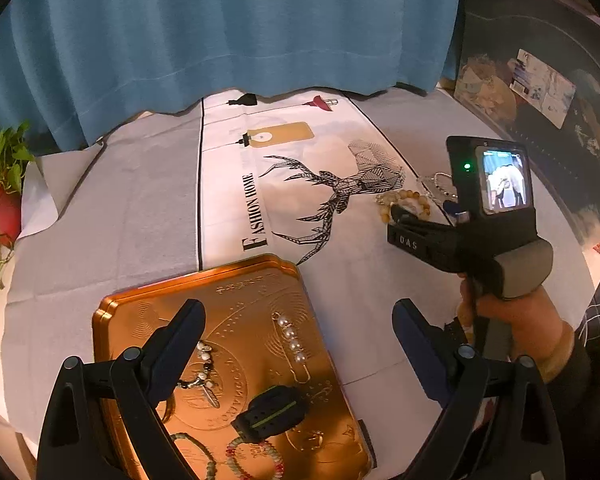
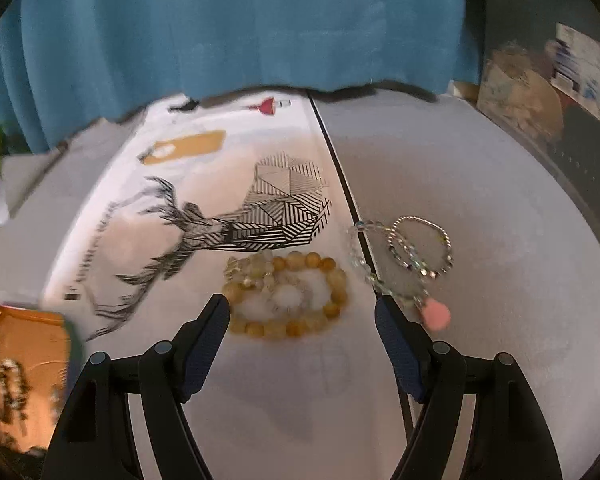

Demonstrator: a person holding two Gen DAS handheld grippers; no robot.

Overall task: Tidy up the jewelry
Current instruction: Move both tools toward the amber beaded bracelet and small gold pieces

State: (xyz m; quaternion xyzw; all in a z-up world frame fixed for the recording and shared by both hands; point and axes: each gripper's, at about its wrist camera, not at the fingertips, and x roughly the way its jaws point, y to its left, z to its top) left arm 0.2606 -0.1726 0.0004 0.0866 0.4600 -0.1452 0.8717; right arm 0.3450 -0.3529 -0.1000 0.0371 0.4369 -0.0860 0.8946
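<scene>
A copper tray [image 1: 148, 312] holds a pearl pin [image 1: 290, 336], a black band with a green stripe [image 1: 272, 412], a feather charm bracelet [image 1: 206, 380] and bead bracelets [image 1: 236, 456]. My left gripper [image 1: 300, 312] hovers open over the tray, nothing between its fingers. My right gripper [image 2: 302, 306] is open and low over an amber bead bracelet [image 2: 300, 261] on the cloth, a fingertip on either side of it and not touching. A clear bead bracelet [image 2: 252, 270] lies partly inside the amber ring. To the right lie a silver bead bracelet [image 2: 420, 222] and a crystal strand with a pink pompom [image 2: 434, 314].
A deer-print tablecloth [image 1: 332, 188] covers the table. A blue curtain [image 1: 220, 32] hangs behind it. A potted plant [image 1: 0, 184] stands at the far left and dark furniture [image 1: 540, 92] at the right. A hand [image 1: 516, 312] holds the right gripper's handle.
</scene>
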